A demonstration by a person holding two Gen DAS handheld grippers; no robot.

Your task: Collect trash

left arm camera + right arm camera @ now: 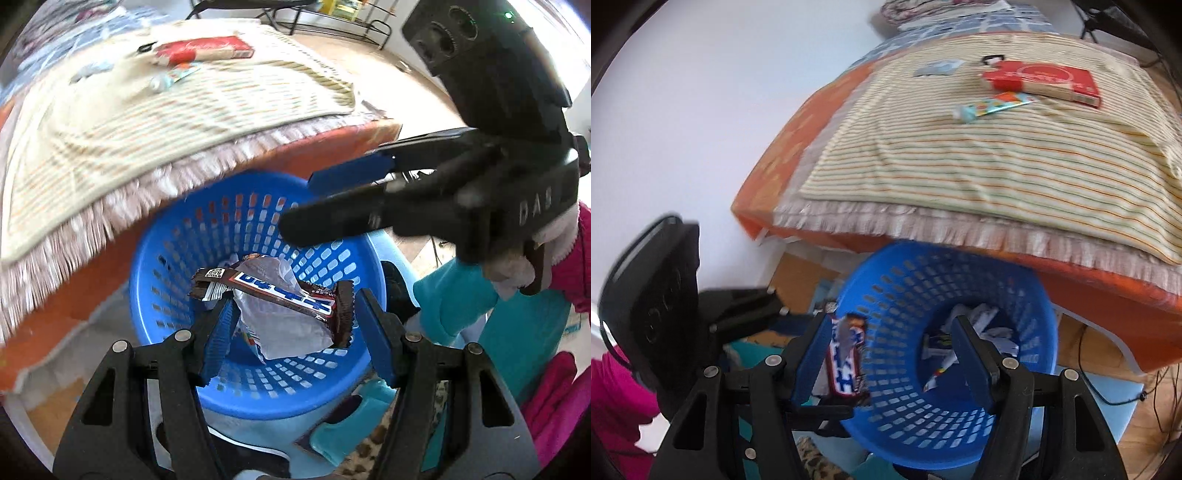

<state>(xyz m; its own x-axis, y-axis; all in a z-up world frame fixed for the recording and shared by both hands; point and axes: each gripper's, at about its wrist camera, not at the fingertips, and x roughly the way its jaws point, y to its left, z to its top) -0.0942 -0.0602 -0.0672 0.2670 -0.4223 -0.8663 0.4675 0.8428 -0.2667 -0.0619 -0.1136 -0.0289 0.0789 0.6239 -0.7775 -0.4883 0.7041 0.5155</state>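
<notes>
While clamped in left gripper [291,325] jaws, candy wrapper [280,291] lies crosswise, seemingly over basket [177,236].

This is a bedroom in somebody's home. A bed [798,155] with an orange sheet stands against a plain white wall [701,110], a striped, fringed blanket [960,166] spread over it. A blue plastic basket [155,258] sits at the bed's foot, and a wooden floor [399,74] stretches off toward black metal furniture legs [295,22].
</notes>
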